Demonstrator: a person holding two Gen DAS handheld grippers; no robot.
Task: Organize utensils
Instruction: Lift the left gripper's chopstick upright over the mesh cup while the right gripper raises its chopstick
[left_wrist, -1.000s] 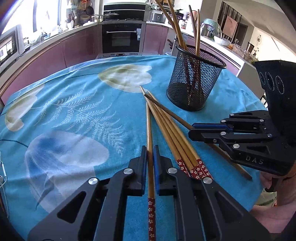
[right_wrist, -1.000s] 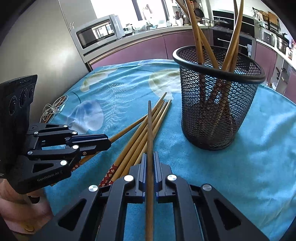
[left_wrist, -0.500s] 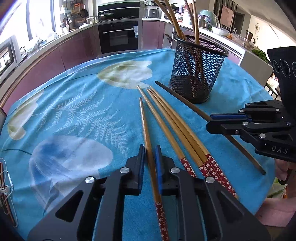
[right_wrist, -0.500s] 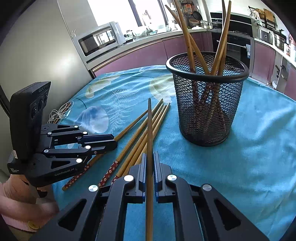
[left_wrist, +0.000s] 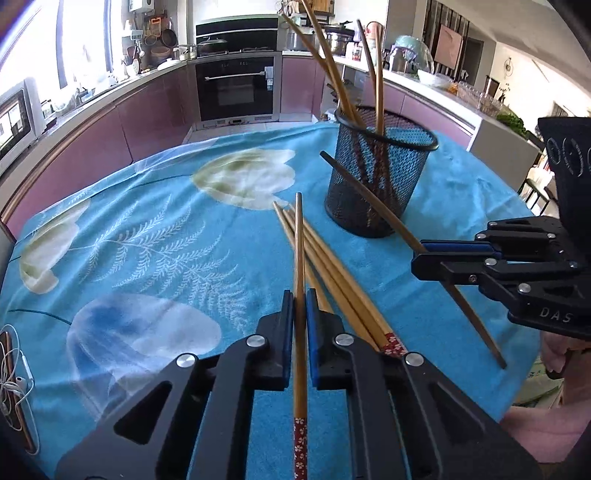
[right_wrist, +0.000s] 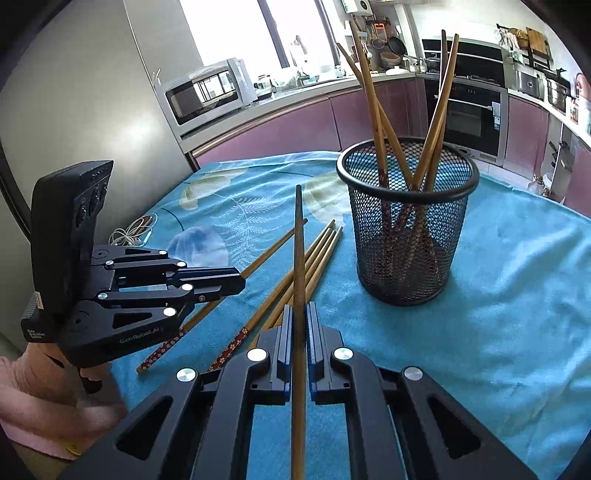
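My left gripper (left_wrist: 300, 295) has a light bamboo chopstick (left_wrist: 299, 240) with a red flowered end between its pads, its jaws closing on it. The chopstick's tip is raised over three loose chopsticks (left_wrist: 332, 273) lying on the blue cloth. To the right, my right gripper (left_wrist: 417, 254) is shut on a darker chopstick (left_wrist: 369, 192), held off the cloth and pointing toward the black mesh cup (left_wrist: 380, 177). In the right wrist view that gripper (right_wrist: 300, 308) clamps the dark chopstick (right_wrist: 298, 240), with the cup (right_wrist: 406, 236) of several upright chopsticks ahead right and the left gripper (right_wrist: 240, 280) at left.
The blue flowered tablecloth (right_wrist: 517, 295) covers a round table. A white earphone cable (right_wrist: 129, 232) lies near its left edge. A person's hands (left_wrist: 554, 354) hold both grippers at the near edge. Kitchen counters, an oven and a microwave stand beyond the table.
The left chopstick has come up off the cloth and swung over the pile. The right gripper has risen and pulled back a little with the dark chopstick.
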